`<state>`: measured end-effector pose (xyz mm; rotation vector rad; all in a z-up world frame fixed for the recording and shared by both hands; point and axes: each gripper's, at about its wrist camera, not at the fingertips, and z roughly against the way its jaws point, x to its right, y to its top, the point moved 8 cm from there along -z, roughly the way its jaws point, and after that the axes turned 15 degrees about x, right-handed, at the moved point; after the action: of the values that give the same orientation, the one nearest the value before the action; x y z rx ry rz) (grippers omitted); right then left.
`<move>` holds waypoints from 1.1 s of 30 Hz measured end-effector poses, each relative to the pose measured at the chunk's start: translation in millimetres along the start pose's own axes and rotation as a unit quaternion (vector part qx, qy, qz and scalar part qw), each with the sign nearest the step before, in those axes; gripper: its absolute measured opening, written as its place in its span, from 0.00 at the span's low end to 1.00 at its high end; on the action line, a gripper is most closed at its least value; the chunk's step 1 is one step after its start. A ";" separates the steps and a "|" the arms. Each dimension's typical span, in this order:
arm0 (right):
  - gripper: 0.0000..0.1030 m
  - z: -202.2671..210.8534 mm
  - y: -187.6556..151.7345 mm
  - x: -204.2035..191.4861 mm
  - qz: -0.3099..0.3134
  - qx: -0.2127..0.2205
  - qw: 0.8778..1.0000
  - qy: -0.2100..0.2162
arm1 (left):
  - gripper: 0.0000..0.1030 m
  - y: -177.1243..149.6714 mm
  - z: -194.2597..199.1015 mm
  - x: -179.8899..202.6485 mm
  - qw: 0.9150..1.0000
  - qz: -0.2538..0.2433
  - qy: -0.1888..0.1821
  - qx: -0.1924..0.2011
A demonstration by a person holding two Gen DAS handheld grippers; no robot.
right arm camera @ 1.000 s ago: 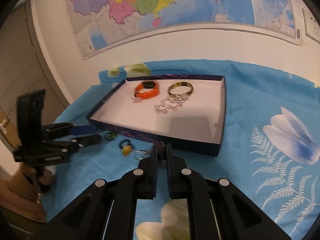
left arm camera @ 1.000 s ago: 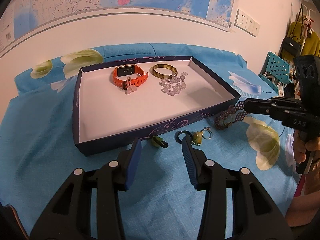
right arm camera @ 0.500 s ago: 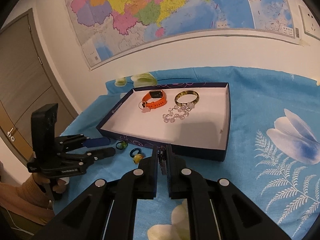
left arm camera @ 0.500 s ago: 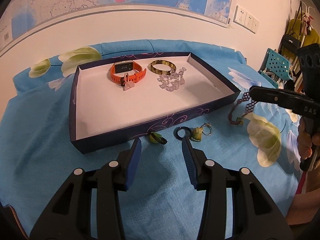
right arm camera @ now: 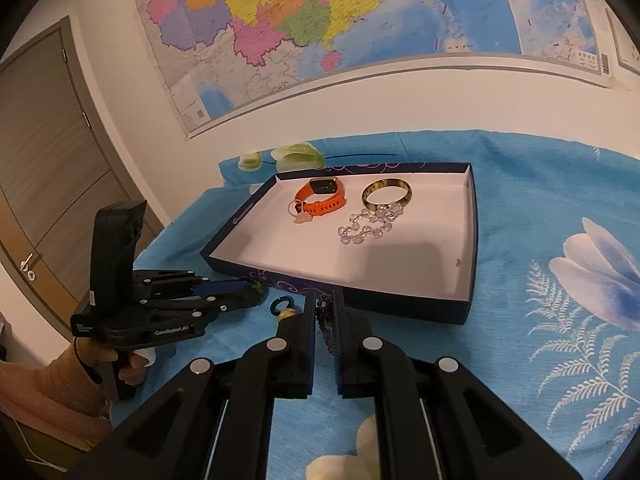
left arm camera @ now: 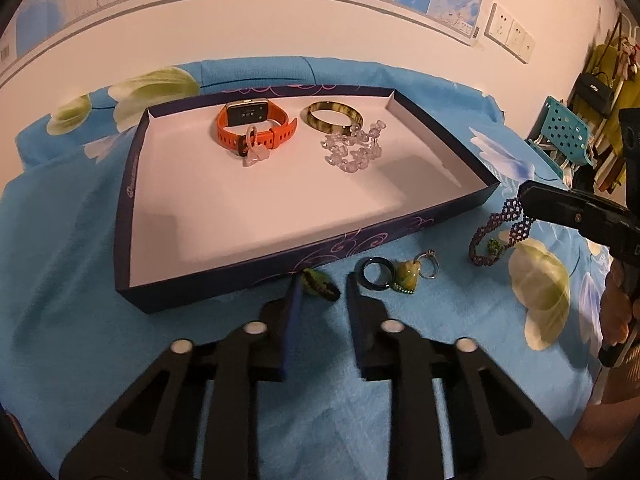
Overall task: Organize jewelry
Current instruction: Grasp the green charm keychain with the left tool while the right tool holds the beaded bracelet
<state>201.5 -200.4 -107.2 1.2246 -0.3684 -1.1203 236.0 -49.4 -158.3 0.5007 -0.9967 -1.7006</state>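
A dark blue tray (left arm camera: 124,216) with a white floor holds an orange watch (left arm camera: 252,130), an olive bangle (left arm camera: 335,117) and a clear bead bracelet (left arm camera: 352,150). My right gripper (right arm camera: 325,312) is shut on a purple beaded bracelet (left arm camera: 500,228), which hangs from it just right of the tray's front corner, above the cloth. My left gripper (left arm camera: 320,284) is open, its jaws on either side of a small green charm (left arm camera: 320,283) on the cloth in front of the tray. A dark ring (left arm camera: 376,274) and a yellow-green keyring charm (left arm camera: 408,274) lie to its right.
A blue flowered cloth (left arm camera: 60,280) covers the table. A map hangs on the wall (right arm camera: 320,20) behind. A door (right arm camera: 40,160) stands at the left in the right wrist view. A turquoise chair (left arm camera: 568,132) and hanging bags stand at the far right.
My right gripper has lifted the purple bracelet off the cloth. My left gripper has moved forward and its jaws have narrowed around the green charm.
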 end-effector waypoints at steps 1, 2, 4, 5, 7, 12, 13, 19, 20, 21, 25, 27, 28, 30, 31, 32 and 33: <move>0.06 -0.6 -0.4 -0.2 0.000 -0.001 1.000 0.001 | 0.18 -0.3 -0.2 0.3 1.000 0.001 0.000 0.000; 0.06 -0.9 -0.6 -0.4 0.000 -0.001 1.000 0.001 | 0.16 -0.4 0.0 0.8 1.000 0.001 0.000 0.000; 0.06 -1.2 -0.6 -1.0 0.000 -0.001 1.000 0.003 | 0.15 -0.3 1.4 1.7 1.000 0.001 0.000 0.002; 0.06 -1.1 -0.1 -0.9 0.000 -0.001 1.000 0.003 | 0.14 -0.3 2.1 1.4 1.000 0.000 0.001 0.003; 0.06 -0.9 0.7 -0.9 -0.002 0.001 1.000 0.004 | 0.14 -0.5 3.8 1.0 1.000 0.000 0.001 0.003; 0.06 0.4 3.1 -2.0 -0.001 0.005 1.000 0.008 | 0.13 0.2 9.2 3.1 1.000 -0.002 -0.005 0.010; 0.06 1.2 3.1 -2.4 -0.001 0.006 1.000 0.008 | 0.13 0.2 10.6 4.3 1.000 -0.003 -0.006 0.012; 0.06 2.0 5.0 -4.7 -0.002 0.008 1.000 0.011 | 0.13 0.2 18.6 5.9 1.000 -0.011 -0.006 0.019; 0.06 2.4 5.5 -5.4 -0.002 0.009 1.000 0.012 | 0.13 0.0 19.9 6.0 1.000 -0.013 -0.005 0.020; 0.06 2.6 5.9 -6.3 -0.001 0.009 1.000 0.013 | 0.13 -0.5 20.4 5.8 1.000 -0.014 -0.006 0.019; 0.06 3.0 6.5 -7.7 0.000 0.011 1.000 0.014 | 0.13 -4.3 23.1 5.0 1.000 -0.016 -0.006 0.016; 0.06 2.6 6.8 -8.5 0.000 0.011 1.000 0.015 | 0.13 -6.1 24.4 3.4 1.000 -0.014 -0.004 0.015; 0.06 2.5 7.4 -9.1 0.000 0.012 1.000 0.015 | 0.13 -6.3 25.4 2.8 1.000 -0.012 -0.003 0.015; 0.06 2.1 9.0 -10.9 0.000 0.014 1.000 0.017 | 0.13 -5.4 27.9 2.5 1.000 -0.013 -0.004 0.019; 0.06 2.0 10.0 -11.6 0.001 0.015 1.000 0.018 | 0.13 -4.8 29.0 2.4 1.000 -0.013 -0.003 0.021; 0.06 1.7 10.9 -12.3 0.001 0.016 1.000 0.018 | 0.13 -2.6 30.7 2.6 1.000 -0.015 -0.002 0.025; 0.06 1.3 12.2 -13.2 0.001 0.017 1.000 0.019 | 0.13 -0.2 32.4 3.0 0.999 -0.018 -0.002 0.028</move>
<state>200.3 -191.1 -91.8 1.2734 -0.3607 -1.0913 210.9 -40.1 -139.8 0.5560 -1.0461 -1.7093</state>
